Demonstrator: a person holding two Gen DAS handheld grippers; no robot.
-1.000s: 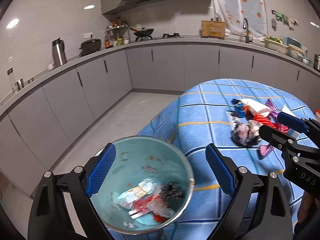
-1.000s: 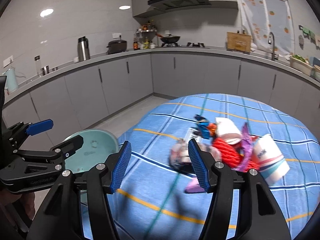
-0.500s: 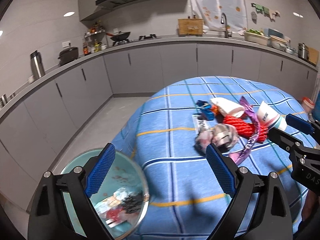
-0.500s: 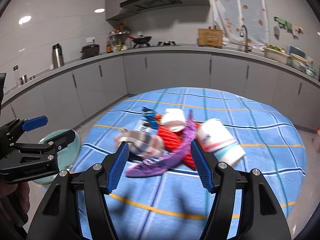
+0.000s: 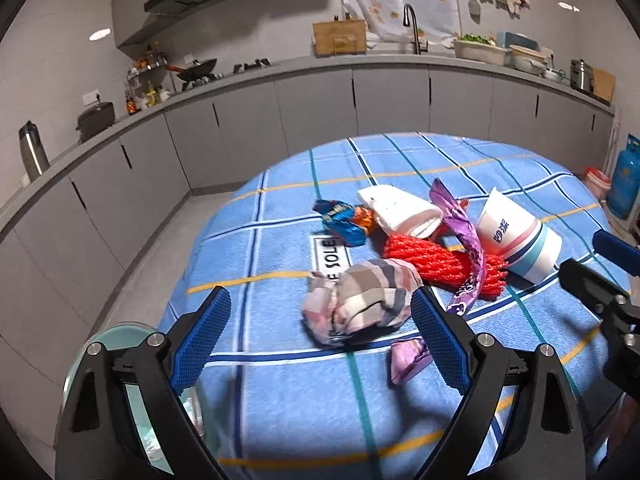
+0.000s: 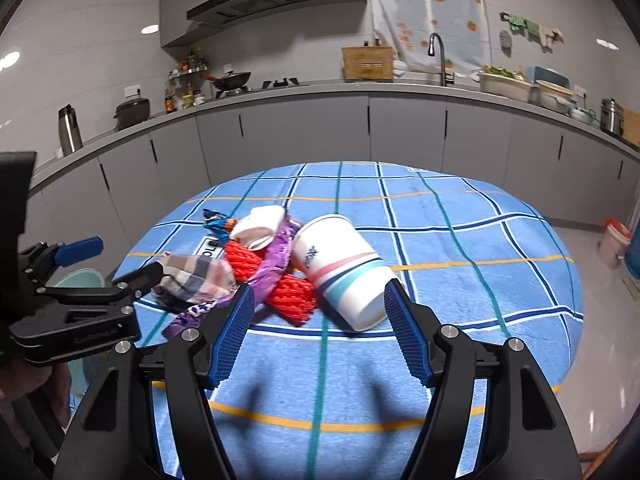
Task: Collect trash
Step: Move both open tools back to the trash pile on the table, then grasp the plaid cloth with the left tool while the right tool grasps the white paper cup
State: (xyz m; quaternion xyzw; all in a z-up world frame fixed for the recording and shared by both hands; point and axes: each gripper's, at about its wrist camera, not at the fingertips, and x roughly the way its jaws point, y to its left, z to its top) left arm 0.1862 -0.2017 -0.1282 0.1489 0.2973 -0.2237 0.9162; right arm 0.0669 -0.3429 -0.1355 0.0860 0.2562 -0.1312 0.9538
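Note:
A pile of trash lies on the blue checked tablecloth (image 5: 280,380): a crumpled checked wrapper (image 5: 360,300), a red net (image 5: 436,264), a purple wrapper (image 5: 464,232), a tipped paper cup (image 5: 516,236), a white roll (image 5: 400,210) and a blue candy wrapper (image 5: 340,220). My left gripper (image 5: 320,340) is open and empty just before the checked wrapper. My right gripper (image 6: 320,332) is open and empty, just short of the paper cup (image 6: 344,268). A teal bin (image 5: 120,392) with trash sits at the lower left, off the table.
A small purple wrapper (image 5: 408,358) lies near my left gripper's right finger. Grey kitchen cabinets (image 5: 320,112) ring the room behind the table. A blue gas cylinder (image 5: 624,176) stands at the right. The table edge drops to the floor on the left.
Both grippers have swung right from the teal bin toward the trash pile. The bin has slid to the lower left of the left view. The paper cup now sits before my right gripper.

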